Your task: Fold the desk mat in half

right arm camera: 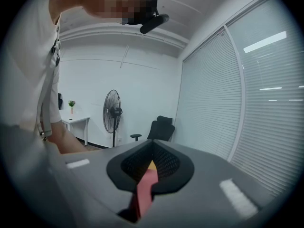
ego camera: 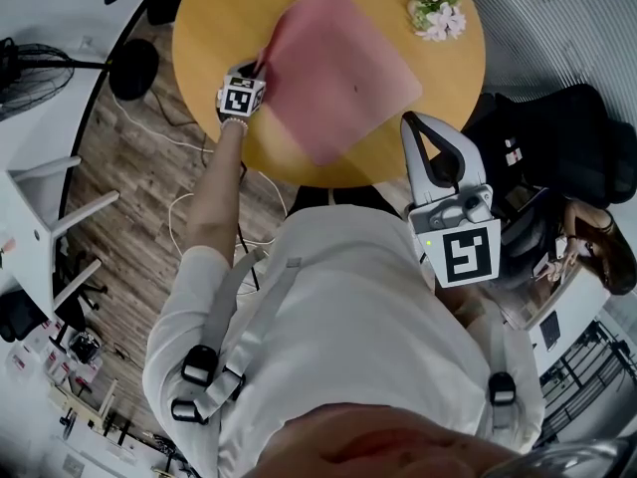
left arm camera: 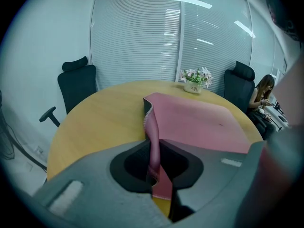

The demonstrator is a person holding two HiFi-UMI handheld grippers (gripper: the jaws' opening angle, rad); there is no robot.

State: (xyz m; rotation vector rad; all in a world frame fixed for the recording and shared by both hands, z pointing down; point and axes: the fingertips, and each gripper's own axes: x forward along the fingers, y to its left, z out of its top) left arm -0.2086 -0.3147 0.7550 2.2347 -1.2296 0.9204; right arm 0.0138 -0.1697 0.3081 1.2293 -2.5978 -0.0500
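The left gripper [ego camera: 257, 73] is gripping the left edge of the pink desk mat [ego camera: 348, 78] and holding it raised off the round table [ego camera: 209, 28]. The rest is lying flat, so the fold is judged barely begun. The right gripper [ego camera: 416, 127] is hovering near the person's body, jaws together and empty.

Pink desk mat [ego camera: 338, 78] on a yellow wood-grain table [ego camera: 214, 28].

**Posture of the arms and both grippers, from above and along the jaws.**
Reaches forward with the bare left arm [ego camera: 212, 192], almost straight, and grips with the left gripper [ego camera: 254, 76], jaws closed on the edge of the desk mat [left arm camera: 199, 122], pinching it upright between them. Holds the right gripper [ego camera: 413, 125] close in front of the chest, well apart from the left, pointing forward, jaws together.
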